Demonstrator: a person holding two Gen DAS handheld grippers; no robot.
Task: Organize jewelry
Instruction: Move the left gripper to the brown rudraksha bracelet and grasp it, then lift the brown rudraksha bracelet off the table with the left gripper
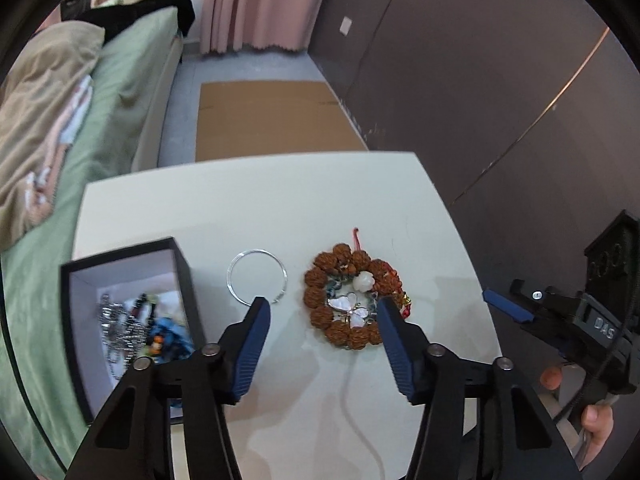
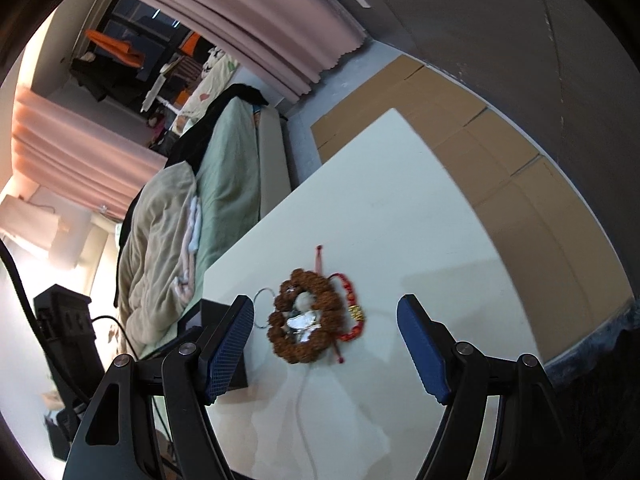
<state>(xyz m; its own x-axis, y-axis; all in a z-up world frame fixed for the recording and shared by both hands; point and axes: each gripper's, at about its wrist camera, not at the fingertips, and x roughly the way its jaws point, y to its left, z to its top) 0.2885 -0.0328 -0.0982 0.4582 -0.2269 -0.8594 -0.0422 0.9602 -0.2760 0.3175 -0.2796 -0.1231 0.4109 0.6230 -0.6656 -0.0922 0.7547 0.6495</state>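
A brown bead bracelet [image 1: 320, 309] lies on the white table [image 1: 260, 208], ringing a white butterfly piece [image 1: 352, 309] and a white bead; a red cord bracelet [image 2: 353, 316] lies against it. A thin clear bangle [image 1: 257, 280] lies to its left. A black box [image 1: 132, 320] at the left holds chains and beads. My left gripper [image 1: 322, 318] is open and empty, just above the bracelet and bangle. My right gripper [image 2: 325, 320] is open and empty, hovering over the bead bracelet [image 2: 304, 322]; it also shows in the left wrist view [image 1: 508, 306].
A bed with a green sheet [image 1: 80, 152] and a beige quilt stands left of the table. Cardboard [image 1: 272, 120] lies on the floor beyond the far edge. A dark wall [image 1: 480, 80] runs along the right. A thin white cable [image 1: 356, 420] lies on the table's near part.
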